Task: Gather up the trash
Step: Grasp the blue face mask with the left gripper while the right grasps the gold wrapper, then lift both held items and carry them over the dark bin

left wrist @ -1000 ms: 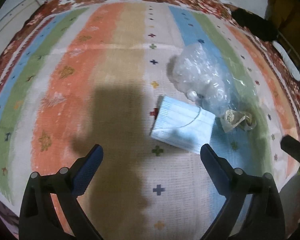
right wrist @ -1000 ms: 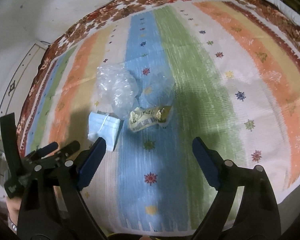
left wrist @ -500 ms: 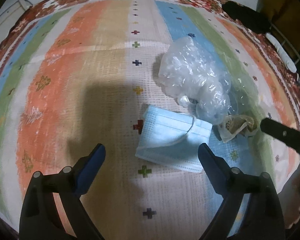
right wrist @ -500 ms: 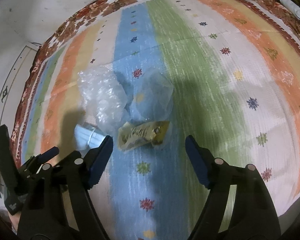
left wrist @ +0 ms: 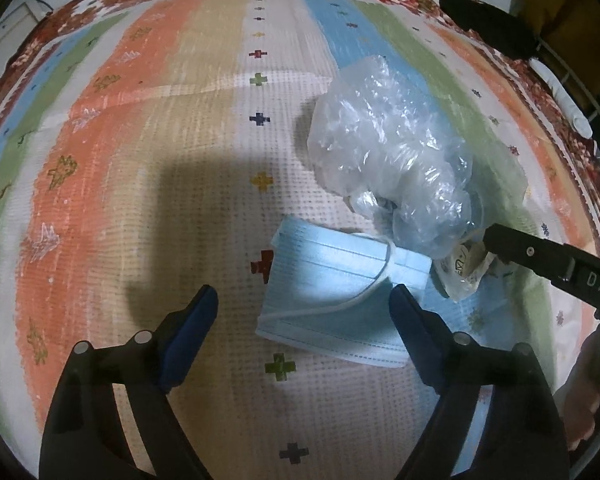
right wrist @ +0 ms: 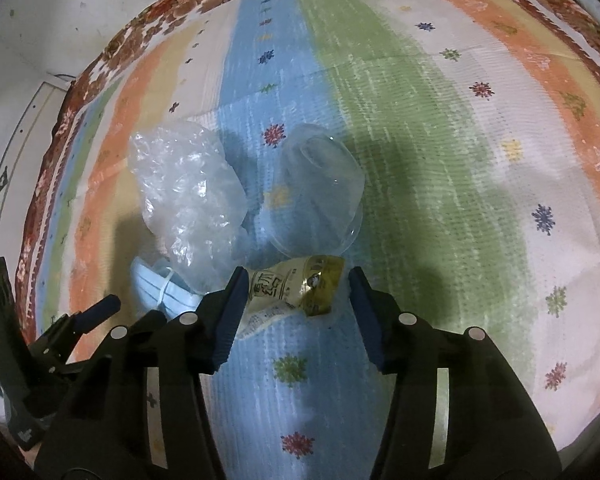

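Note:
A pile of trash lies on a striped cloth. A light blue face mask (left wrist: 336, 300) lies flat; it also shows in the right wrist view (right wrist: 160, 286). Behind it sits a crumpled clear plastic bag (left wrist: 388, 152) (right wrist: 188, 192). A clear plastic cup (right wrist: 320, 196) lies on its side. A yellow-white snack wrapper (right wrist: 296, 288) (left wrist: 464, 270) lies in front of the cup. My left gripper (left wrist: 302, 306) is open, its jaws astride the mask's near edge. My right gripper (right wrist: 294, 286) is open, with the wrapper between its jaws.
The striped cloth (left wrist: 140, 160) covers a table with a brown floral border (right wrist: 112, 52). A black object (left wrist: 488, 28) and a white item (left wrist: 560, 96) lie at the far right edge. White floor (right wrist: 28, 20) lies beyond the table.
Both grippers have moved forward and down toward the trash. The left now straddles the mask; the right now has the wrapper between its jaws and has narrowed its opening.

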Available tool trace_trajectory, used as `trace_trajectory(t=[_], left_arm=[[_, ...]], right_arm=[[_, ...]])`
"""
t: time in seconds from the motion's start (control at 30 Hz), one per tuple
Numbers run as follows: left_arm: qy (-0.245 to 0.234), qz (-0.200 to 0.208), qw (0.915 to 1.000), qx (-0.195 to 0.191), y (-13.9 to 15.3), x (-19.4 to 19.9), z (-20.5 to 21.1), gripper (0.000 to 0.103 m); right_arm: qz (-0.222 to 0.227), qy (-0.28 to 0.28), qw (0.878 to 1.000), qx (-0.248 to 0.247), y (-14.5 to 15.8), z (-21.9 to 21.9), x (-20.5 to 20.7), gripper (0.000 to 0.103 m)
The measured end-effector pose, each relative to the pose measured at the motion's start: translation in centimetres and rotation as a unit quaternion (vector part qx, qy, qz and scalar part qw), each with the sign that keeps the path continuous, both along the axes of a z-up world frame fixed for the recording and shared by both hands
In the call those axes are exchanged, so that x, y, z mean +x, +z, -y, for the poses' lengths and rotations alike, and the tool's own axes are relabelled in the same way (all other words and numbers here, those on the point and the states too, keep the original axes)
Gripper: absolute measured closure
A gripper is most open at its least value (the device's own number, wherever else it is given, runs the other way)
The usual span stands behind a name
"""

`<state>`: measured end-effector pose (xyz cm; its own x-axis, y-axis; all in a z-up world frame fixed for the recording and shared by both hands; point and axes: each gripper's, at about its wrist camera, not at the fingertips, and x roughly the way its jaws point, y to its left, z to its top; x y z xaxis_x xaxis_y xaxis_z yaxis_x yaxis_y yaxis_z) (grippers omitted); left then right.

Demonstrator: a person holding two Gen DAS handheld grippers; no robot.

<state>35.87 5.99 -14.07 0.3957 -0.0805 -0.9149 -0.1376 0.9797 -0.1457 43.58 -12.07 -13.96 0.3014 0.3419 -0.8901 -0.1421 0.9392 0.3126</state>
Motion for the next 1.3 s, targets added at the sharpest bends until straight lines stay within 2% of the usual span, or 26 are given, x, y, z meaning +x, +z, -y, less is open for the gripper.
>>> trace_trajectory(t=[0.07, 0.13, 0.17, 0.27, 0.37, 0.4, 0.53, 0.9, 1.2, 1.3], left_arm=[[-0.01, 0.002, 0.9999, 0.008, -0.2, 0.0, 0.5, 0.024], [-0.03, -0.007, 0.9994, 0.018, -0.7, 0.1, 1.3, 0.04], [-0.035, -0.015, 0.9991, 0.019, -1.0, 0.1, 1.5, 0.044], [-0.043, -0.027, 0.9982, 0.034, -1.7, 0.2, 2.1, 0.048], [-0.043, -0.029, 0.9983, 0.027, -1.6, 0.3, 2.2, 0.065], [-0.04, -0.028, 0.9985, 0.026, -1.5, 0.3, 2.2, 0.077], [-0.038, -0.021, 0.9989, 0.018, -1.1, 0.2, 1.8, 0.095], [-0.006, 0.002, 0.9999, 0.014, 1.9, -0.6, -0.3, 0.097], [-0.025, 0.016, 0.9995, 0.01, 4.6, -3.0, 1.0, 0.098], [-0.023, 0.018, 0.9995, -0.013, 5.8, -3.7, 1.2, 0.098]], right_arm=[[-0.002, 0.005, 1.0, -0.001, -0.1, -0.3, 0.0, 0.061], [-0.003, 0.015, 1.0, -0.015, -0.4, -0.9, -0.1, 0.063], [-0.004, 0.021, 0.999, -0.024, -0.6, -1.2, -0.2, 0.067], [-0.007, 0.021, 0.999, -0.026, -1.0, -1.1, -0.3, 0.069], [0.003, 0.014, 0.999, -0.029, -0.8, -0.6, -0.2, 0.076], [0.003, 0.016, 1.0, -0.027, -0.8, -0.5, -0.2, 0.077], [0.004, 0.024, 0.999, -0.034, -0.7, -0.7, -0.3, 0.085], [0.009, 0.052, 0.997, -0.054, 0.9, 0.0, -2.2, 0.088], [0.025, 0.082, 0.992, -0.092, 2.5, 0.7, -5.6, 0.088], [0.033, 0.08, 0.991, -0.102, 3.3, 1.3, -6.5, 0.088]])
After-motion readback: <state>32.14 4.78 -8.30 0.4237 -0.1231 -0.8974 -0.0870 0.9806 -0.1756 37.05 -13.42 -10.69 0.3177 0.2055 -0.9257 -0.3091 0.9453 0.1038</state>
